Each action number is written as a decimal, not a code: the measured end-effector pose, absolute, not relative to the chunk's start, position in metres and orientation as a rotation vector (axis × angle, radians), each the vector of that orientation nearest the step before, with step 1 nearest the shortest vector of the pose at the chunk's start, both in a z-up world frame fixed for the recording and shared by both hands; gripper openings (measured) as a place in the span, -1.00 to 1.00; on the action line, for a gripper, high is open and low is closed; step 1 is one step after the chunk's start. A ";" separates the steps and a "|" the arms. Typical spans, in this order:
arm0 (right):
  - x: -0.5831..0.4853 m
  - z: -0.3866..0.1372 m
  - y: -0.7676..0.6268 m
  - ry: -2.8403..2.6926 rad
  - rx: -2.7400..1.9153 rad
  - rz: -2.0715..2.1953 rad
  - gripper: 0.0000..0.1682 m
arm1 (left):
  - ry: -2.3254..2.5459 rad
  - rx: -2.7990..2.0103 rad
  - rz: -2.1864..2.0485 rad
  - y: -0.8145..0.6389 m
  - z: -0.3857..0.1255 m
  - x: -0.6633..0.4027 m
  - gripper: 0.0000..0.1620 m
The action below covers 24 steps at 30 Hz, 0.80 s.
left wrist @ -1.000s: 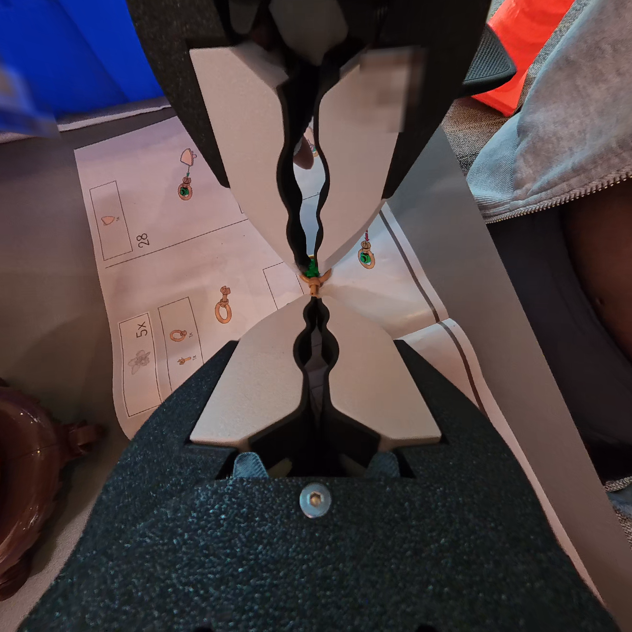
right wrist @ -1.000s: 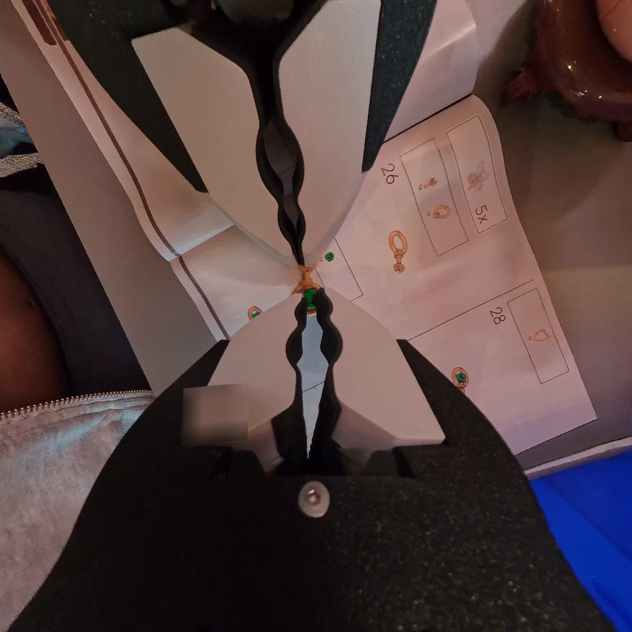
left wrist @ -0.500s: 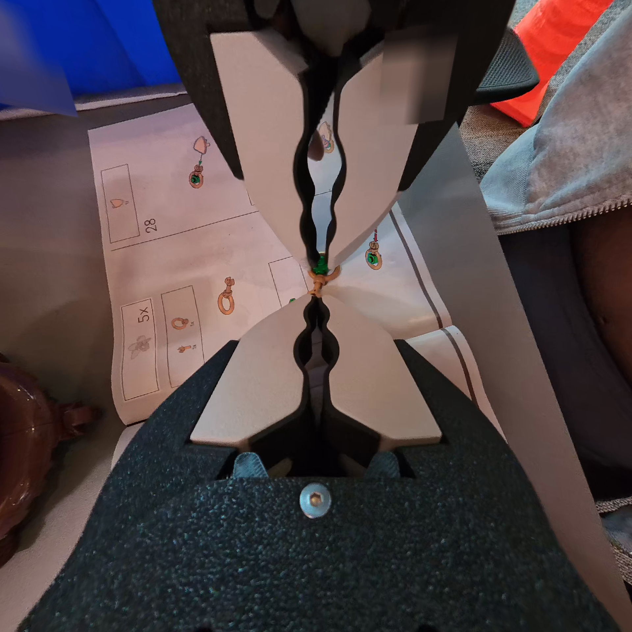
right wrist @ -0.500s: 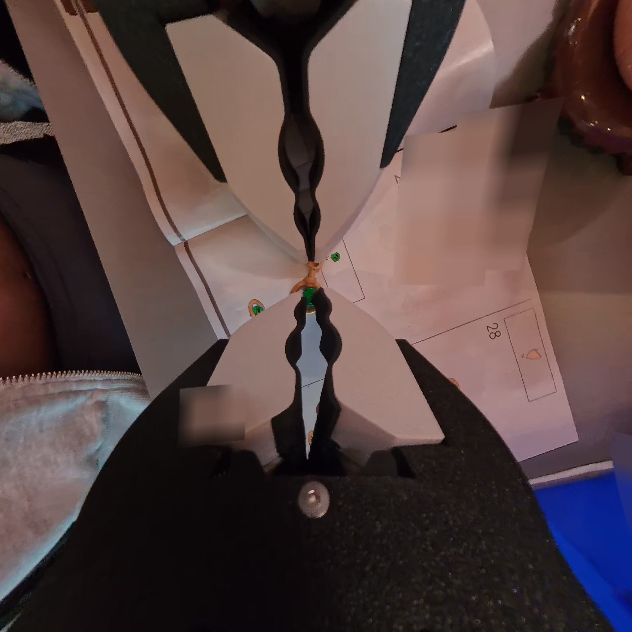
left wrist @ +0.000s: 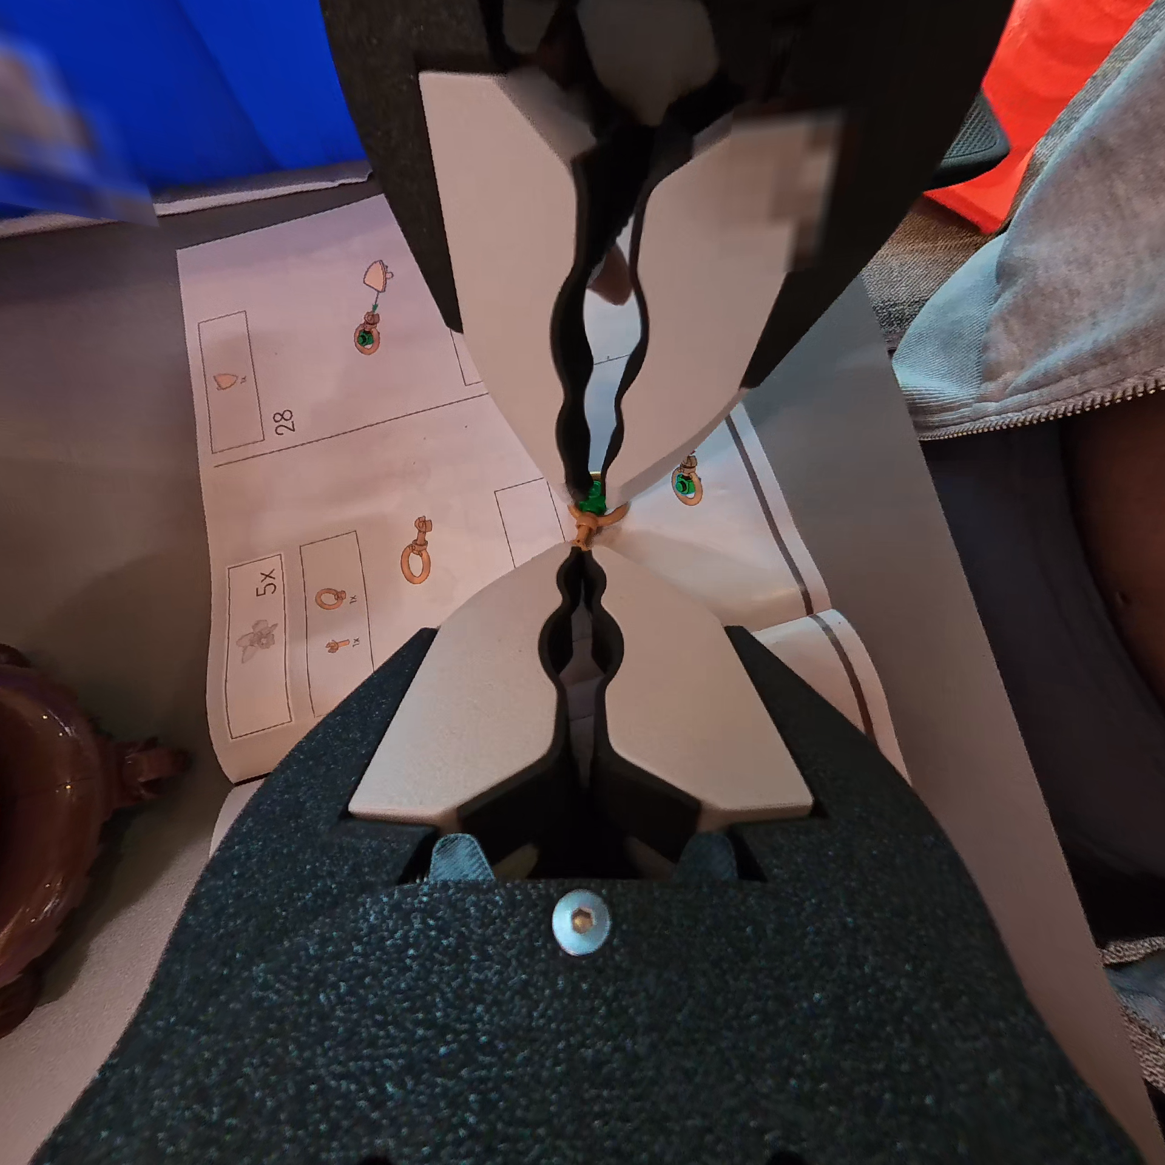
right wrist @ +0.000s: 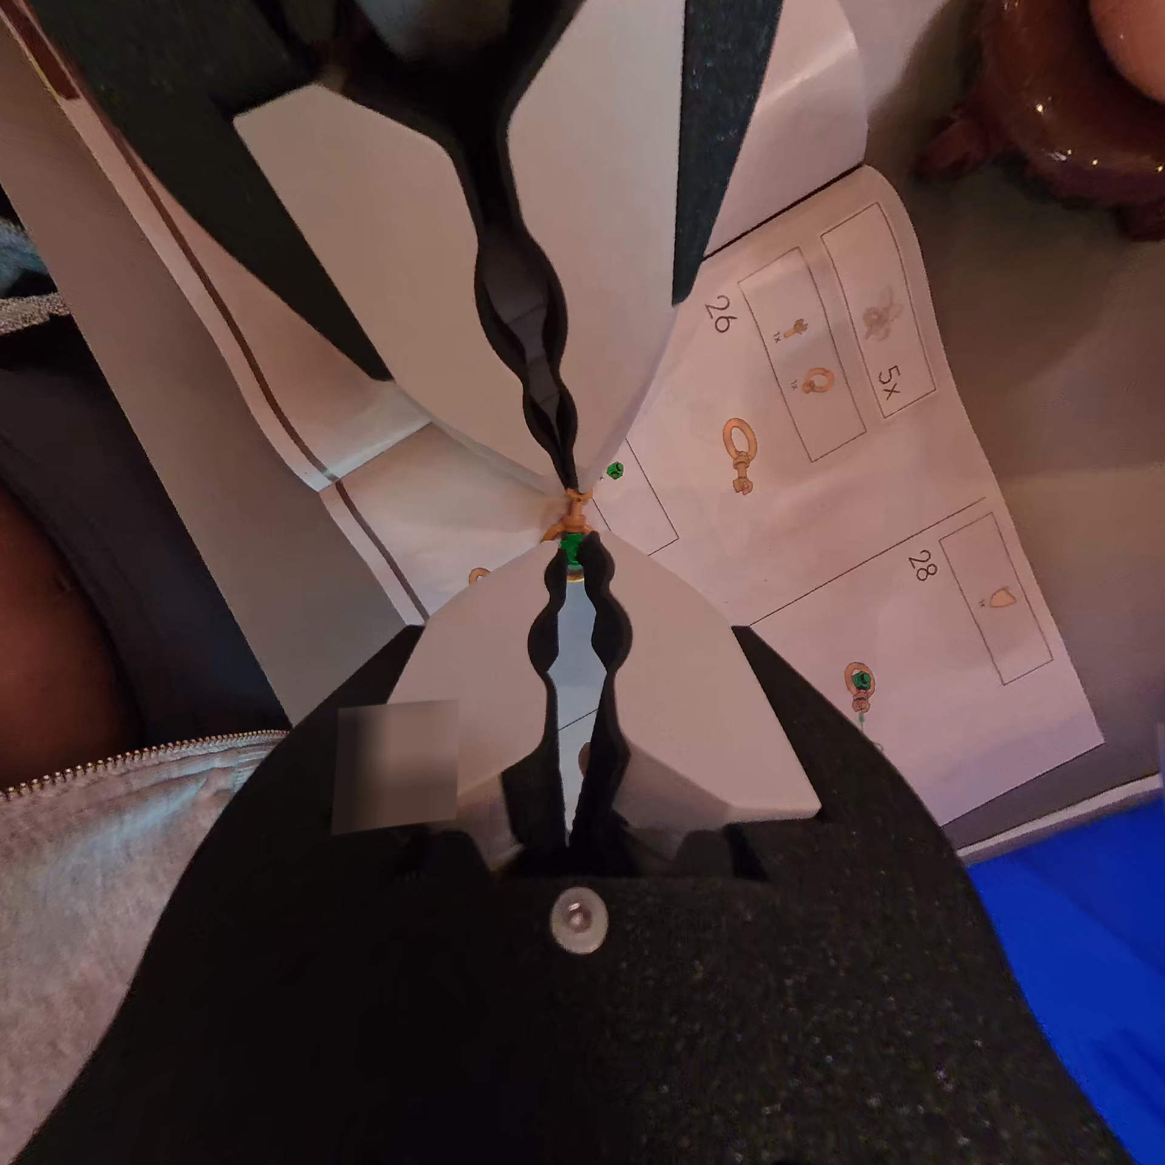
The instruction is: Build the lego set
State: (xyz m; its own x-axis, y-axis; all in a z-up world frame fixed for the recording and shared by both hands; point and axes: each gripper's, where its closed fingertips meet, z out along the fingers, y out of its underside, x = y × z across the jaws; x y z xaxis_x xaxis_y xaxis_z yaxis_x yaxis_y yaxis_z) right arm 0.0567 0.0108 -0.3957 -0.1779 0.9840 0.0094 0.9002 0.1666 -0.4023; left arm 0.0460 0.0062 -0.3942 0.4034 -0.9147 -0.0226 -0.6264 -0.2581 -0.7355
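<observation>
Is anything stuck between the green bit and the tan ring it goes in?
No, nothing visible is in the way. The right gripper pinches the green piece, the left gripper pinches the tan ring piece, and the two pieces already touch, held above the instruction booklet.

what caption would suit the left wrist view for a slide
Left gripper and right gripper, tip to tip, pinch a tiny tan ring piece with green stud above the open white instruction booklet.

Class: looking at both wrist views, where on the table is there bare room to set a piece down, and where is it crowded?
Bare grey table lies left of the instruction booklet, above the brown model. Crowded: the centre, where left gripper and right gripper meet on the tan-and-green piece.
</observation>
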 end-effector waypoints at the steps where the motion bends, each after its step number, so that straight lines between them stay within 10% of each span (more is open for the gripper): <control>1: 0.057 -0.396 0.011 -2.167 -1.827 0.444 -0.94 | 1.306 -1.991 -0.544 0.006 -0.394 0.046 -1.00; 24: 0.054 -0.396 0.011 -2.168 -1.784 0.423 -0.94 | 1.366 -1.997 -0.553 0.010 -0.394 0.040 -1.00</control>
